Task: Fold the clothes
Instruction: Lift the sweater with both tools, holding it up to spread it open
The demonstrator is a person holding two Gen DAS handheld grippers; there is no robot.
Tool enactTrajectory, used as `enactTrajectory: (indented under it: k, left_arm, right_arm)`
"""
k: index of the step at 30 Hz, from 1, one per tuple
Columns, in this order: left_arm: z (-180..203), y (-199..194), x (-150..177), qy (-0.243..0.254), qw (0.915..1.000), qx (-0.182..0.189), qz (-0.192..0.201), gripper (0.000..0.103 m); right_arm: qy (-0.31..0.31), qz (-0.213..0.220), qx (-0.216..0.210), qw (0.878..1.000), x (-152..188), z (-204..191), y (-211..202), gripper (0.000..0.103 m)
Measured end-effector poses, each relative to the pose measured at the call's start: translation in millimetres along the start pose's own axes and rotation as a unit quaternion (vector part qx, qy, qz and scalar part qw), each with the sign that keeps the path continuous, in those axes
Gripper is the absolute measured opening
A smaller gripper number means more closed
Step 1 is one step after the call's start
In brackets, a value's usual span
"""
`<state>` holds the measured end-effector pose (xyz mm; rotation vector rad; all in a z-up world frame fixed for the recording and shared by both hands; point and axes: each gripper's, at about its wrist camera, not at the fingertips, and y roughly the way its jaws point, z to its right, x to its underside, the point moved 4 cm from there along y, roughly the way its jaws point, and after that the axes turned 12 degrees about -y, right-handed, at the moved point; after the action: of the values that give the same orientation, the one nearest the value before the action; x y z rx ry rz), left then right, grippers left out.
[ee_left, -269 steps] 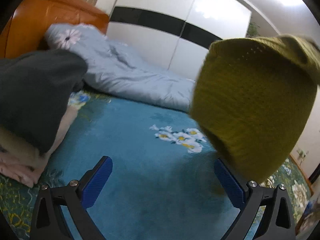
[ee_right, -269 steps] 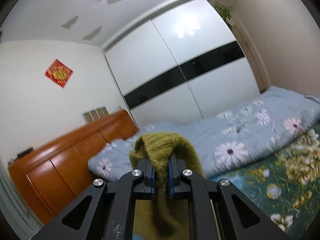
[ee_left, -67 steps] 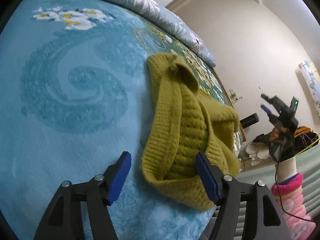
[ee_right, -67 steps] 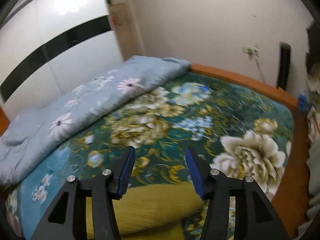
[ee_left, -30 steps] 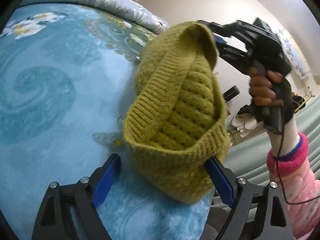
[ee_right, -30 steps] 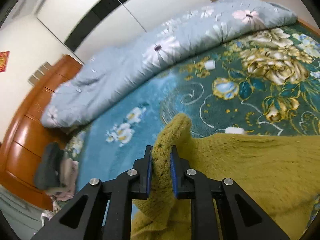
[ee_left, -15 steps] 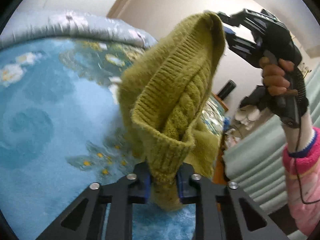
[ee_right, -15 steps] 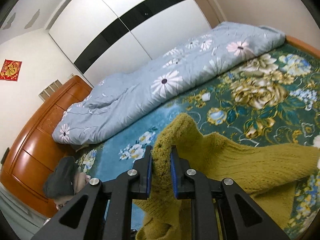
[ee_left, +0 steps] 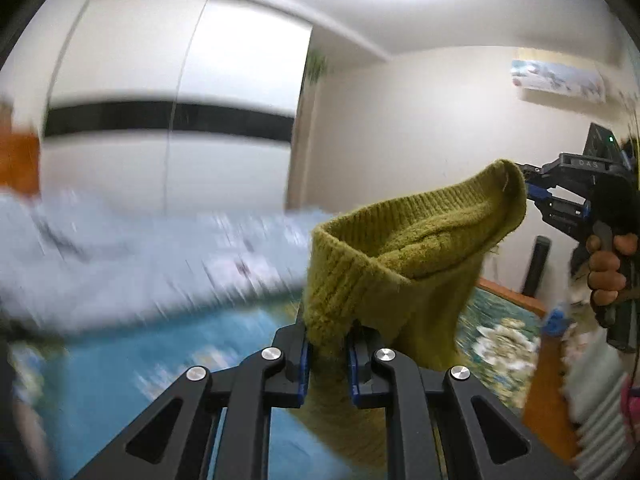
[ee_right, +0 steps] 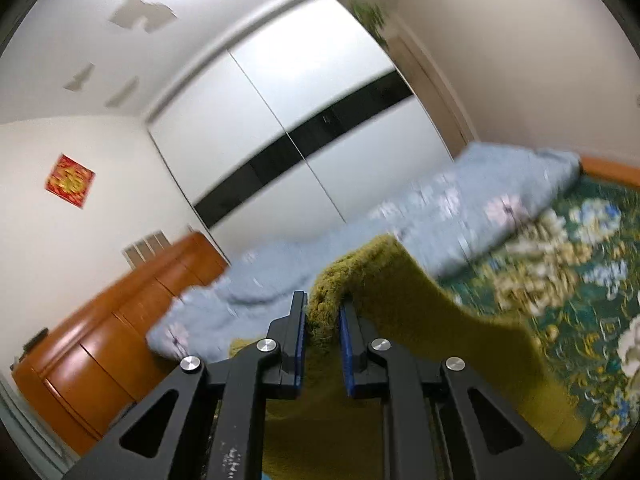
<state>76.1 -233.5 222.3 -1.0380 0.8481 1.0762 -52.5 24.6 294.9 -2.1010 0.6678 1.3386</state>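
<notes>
An olive-green knitted sweater (ee_left: 404, 264) hangs in the air between both grippers, above the bed. My left gripper (ee_left: 327, 350) is shut on its ribbed edge. My right gripper (ee_right: 322, 328) is shut on another edge of the sweater (ee_right: 432, 320), which drapes down to the right. In the left wrist view the right gripper (ee_left: 532, 196) shows at the far right, held by a hand, pinching the sweater's raised corner.
The bed has a blue-green floral sheet (ee_right: 580, 248) and a pale blue flowered duvet (ee_right: 460, 212) along its far side. A wooden headboard (ee_right: 100, 344) stands at the left. A white wardrobe with a black stripe (ee_right: 304, 132) is behind the bed.
Both grippers have lifted the sweater higher off the bed and tilted up; the views now show wardrobe and ceiling. A second ago my left gripper was open; it then shut on the edge.
</notes>
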Motion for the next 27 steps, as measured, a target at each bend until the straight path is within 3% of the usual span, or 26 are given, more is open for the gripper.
enactTrajectory:
  k: [6, 13, 15, 19, 21, 24, 27]
  left_arm:
    - [18, -80, -46, 0.051, 0.9963, -0.012, 0.068, 0.015]
    - [44, -182, -75, 0.131, 0.9791, -0.038, 0.151, 0.015]
    - [45, -194, -84, 0.141, 0.9768, -0.041, 0.156, 0.016]
    - [22, -188, -98, 0.138, 0.9816, -0.044, 0.125, 0.016]
    - [5, -169, -95, 0.128, 0.9854, -0.054, 0.098, 0.018]
    - [-35, -102, -70, 0.108, 0.9902, -0.086, 0.022, 0.018]
    - [-73, -36, -35, 0.091, 0.9873, -0.124, -0.041, 0.017]
  right_arm:
    - [-0.023, 0.071, -0.033, 0.997, -21, -49, -46, 0.015]
    - [-0.081, 0.121, -0.066, 0.987, -32, -106, -84, 0.014]
    - [-0.097, 0.130, -0.070, 0.984, -37, -120, -88, 0.014]
    - [-0.126, 0.142, -0.078, 0.979, -46, -145, -90, 0.013]
    - [-0.131, 0.126, -0.072, 0.981, -45, -145, -67, 0.013]
    - [-0.129, 0.074, -0.051, 0.988, -31, -135, -14, 0.013]
    - [-0.106, 0.006, -0.027, 0.994, 3, -105, 52, 0.013]
